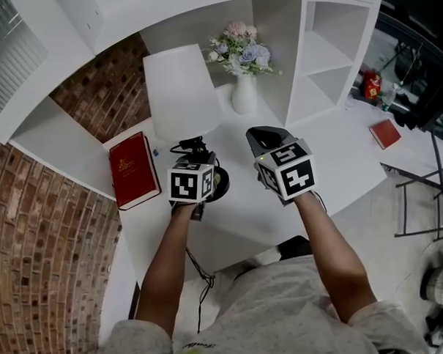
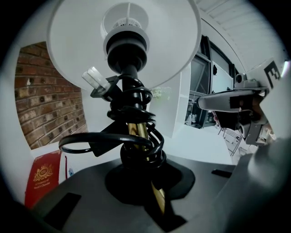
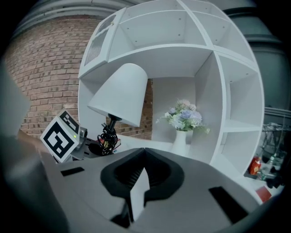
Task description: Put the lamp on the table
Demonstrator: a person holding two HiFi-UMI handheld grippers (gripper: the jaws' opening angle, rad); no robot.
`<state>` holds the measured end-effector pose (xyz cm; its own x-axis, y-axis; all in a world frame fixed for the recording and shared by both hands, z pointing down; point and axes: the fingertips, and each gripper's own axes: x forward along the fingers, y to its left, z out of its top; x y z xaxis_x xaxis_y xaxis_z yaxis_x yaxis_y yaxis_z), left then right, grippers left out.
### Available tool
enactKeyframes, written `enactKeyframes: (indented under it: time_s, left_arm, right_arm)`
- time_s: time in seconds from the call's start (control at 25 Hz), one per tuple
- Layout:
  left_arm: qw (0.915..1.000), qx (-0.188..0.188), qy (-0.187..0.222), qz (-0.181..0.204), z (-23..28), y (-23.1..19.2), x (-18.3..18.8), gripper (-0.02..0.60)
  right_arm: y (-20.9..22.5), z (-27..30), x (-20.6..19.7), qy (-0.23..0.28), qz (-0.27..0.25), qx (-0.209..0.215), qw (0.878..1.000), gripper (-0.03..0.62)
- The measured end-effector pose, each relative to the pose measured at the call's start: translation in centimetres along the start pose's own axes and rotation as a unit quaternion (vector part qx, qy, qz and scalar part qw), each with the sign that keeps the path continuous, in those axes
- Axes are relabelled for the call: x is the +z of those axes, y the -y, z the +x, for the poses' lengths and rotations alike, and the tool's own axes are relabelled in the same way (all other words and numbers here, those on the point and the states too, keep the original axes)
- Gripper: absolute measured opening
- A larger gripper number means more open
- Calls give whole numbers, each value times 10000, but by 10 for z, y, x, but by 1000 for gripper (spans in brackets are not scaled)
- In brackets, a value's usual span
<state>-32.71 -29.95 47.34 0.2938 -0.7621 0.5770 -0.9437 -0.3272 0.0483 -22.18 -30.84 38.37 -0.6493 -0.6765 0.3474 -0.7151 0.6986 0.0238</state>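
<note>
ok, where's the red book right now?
Head view, left side: the red book lies flat on the white table, just left of the left gripper, which holds the lamp by its stem.

Lamp (image 1: 183, 101) up front: white shade (image 3: 120, 93), gold stem (image 2: 137, 133), black cord (image 2: 141, 157). Red book (image 1: 133, 169) with gold emblem, white vase (image 1: 244, 95), pink and blue flowers (image 1: 239, 53), reddish-brown brick wall (image 1: 34, 239).

I see the lamp (image 1: 180, 94) leaning, its white cone shade tipped toward 11 o'clock from its round black base. Under a black socket, the brass stem is wound with coils of black cord and clamped in the left gripper (image 2: 154, 193). The base is over the white table (image 1: 241, 212), at 9 o'clock from the tabletop's middle. I can't tell whether it touches.
</note>
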Motion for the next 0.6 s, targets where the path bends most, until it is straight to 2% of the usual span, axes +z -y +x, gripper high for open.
enactKeyframes:
  time_s: [0.24, 0.6]
  left_arm:
    - [9997, 115, 187, -64, 25, -11, 10, 48]
    - [9984, 257, 492, -35, 54, -35, 22, 48]
  right_arm:
    - [15, 19, 0, -61, -94, 134, 9998, 5]
    - [23, 47, 0, -158, 38, 409, 9990, 5]
